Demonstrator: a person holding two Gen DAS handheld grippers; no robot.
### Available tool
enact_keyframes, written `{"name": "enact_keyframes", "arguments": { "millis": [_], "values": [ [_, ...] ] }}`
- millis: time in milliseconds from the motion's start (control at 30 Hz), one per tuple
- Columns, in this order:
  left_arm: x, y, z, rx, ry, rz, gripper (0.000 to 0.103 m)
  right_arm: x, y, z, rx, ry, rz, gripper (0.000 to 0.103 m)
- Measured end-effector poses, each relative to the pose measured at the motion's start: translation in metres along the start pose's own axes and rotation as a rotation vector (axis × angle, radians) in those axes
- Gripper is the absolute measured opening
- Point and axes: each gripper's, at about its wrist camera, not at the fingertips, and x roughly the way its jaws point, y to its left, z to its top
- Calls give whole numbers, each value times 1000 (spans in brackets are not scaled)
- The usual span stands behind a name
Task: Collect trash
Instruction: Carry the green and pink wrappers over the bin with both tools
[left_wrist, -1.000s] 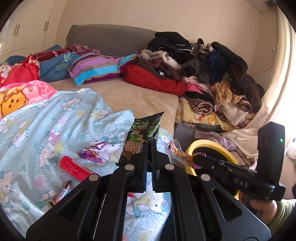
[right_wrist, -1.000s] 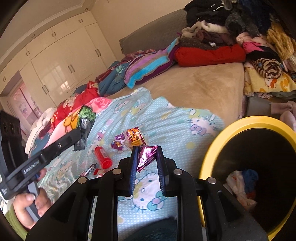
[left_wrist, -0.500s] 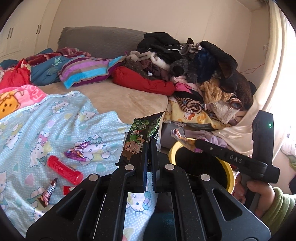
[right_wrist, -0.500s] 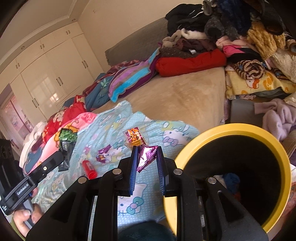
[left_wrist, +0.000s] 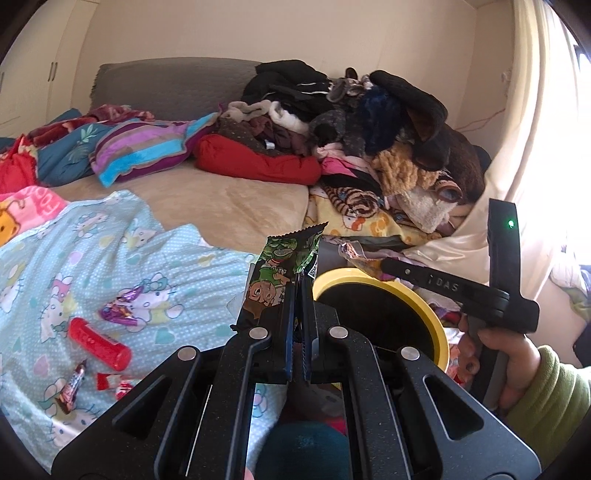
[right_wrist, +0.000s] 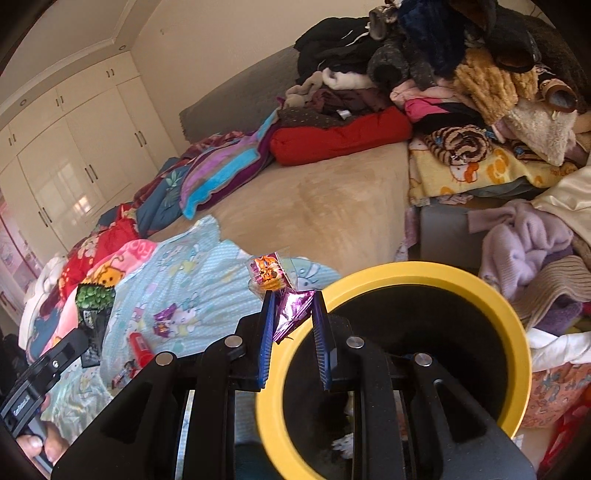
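Observation:
My left gripper (left_wrist: 297, 295) is shut on a green cartoon snack wrapper (left_wrist: 280, 273), held upright beside the near-left rim of the yellow-rimmed black bin (left_wrist: 436, 325). My right gripper (right_wrist: 293, 306) is shut on crumpled candy wrappers (right_wrist: 291, 314), purple foil with an orange piece (right_wrist: 267, 273) on top, held at the left rim of the bin (right_wrist: 509, 321). The right gripper (left_wrist: 384, 264) also shows over the bin's far rim in the left wrist view. The bin holds some scraps at the bottom.
On the blue Hello Kitty blanket (left_wrist: 74, 258) lie a red tube (left_wrist: 99, 343), a purple foil wrapper (left_wrist: 120, 312), a small candy bar wrapper (left_wrist: 72, 384) and a red-white scrap (left_wrist: 114, 382). Piled clothes (left_wrist: 369, 122) fill the bed's right side. A curtain (left_wrist: 535, 147) hangs right.
Both grippers have moved right from over the blanket to the bin, each still holding its wrapper. The right gripper's wrappers now sit at the bin's rim.

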Motion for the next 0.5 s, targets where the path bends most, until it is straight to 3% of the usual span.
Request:
{"name": "enact_keyframes", "arguments": {
  "millis": [500],
  "values": [
    [16, -37, -10, 62, 37, -57, 1, -7, -38, 5, 67, -14, -51, 19]
  ]
}}
